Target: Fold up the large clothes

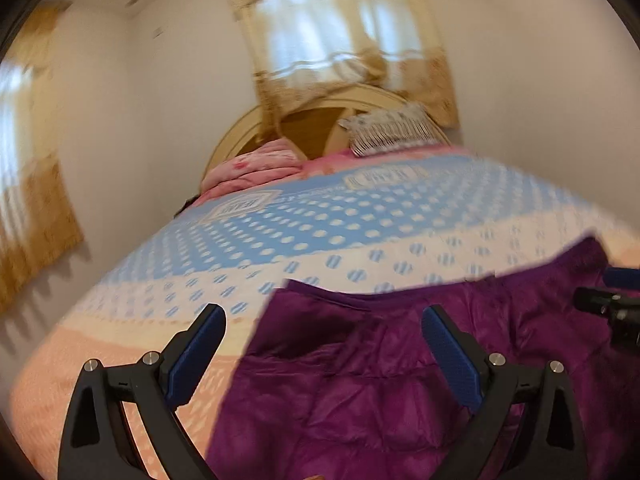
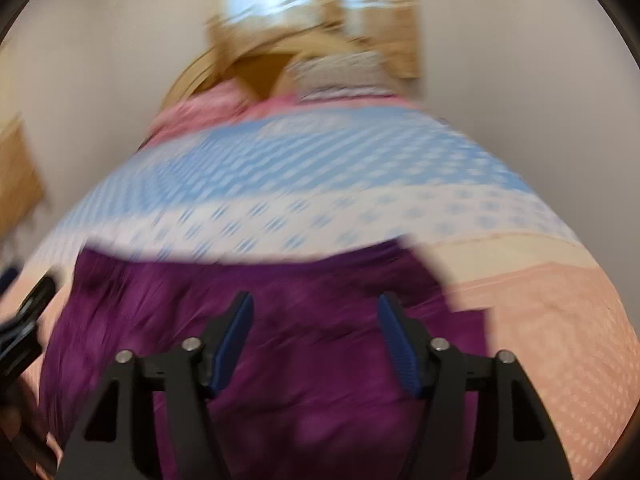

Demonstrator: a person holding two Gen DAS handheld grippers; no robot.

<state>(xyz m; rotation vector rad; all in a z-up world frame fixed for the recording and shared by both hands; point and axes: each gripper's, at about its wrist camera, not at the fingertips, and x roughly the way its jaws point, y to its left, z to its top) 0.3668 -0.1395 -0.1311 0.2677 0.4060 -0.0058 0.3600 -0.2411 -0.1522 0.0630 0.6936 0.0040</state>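
Note:
A large purple quilted garment (image 1: 360, 380) lies spread on the near end of the bed; it also fills the lower middle of the right wrist view (image 2: 280, 300). My left gripper (image 1: 324, 316) is open and empty, above the garment's left edge. My right gripper (image 2: 316, 304) is open and empty, above the garment's middle. The right gripper shows at the right edge of the left wrist view (image 1: 616, 312), and the left gripper at the left edge of the right wrist view (image 2: 24, 320). Both views are blurred.
The bed (image 1: 320, 220) has a blue, white and peach dotted cover. A pink blanket (image 1: 256, 168) and a patterned pillow (image 1: 388, 128) lie by the round headboard (image 1: 312, 120). A curtained window (image 1: 340, 40) is behind; walls flank the bed.

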